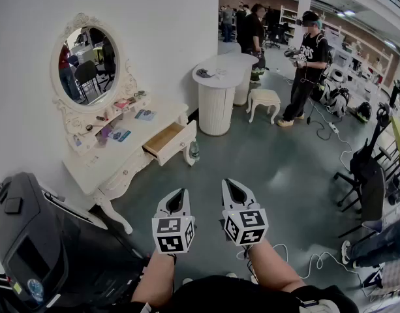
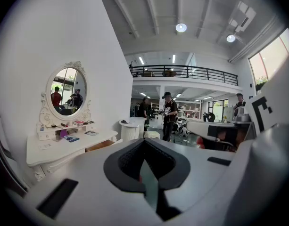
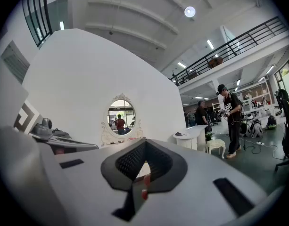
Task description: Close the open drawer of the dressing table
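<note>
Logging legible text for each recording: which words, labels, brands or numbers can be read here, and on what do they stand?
None reads clearly.
Standing person's black shirt: white print, too blurred to read.
Booklets on the dressing table: print too small to read.
Marker cubes: square patterns only, no letters.
</note>
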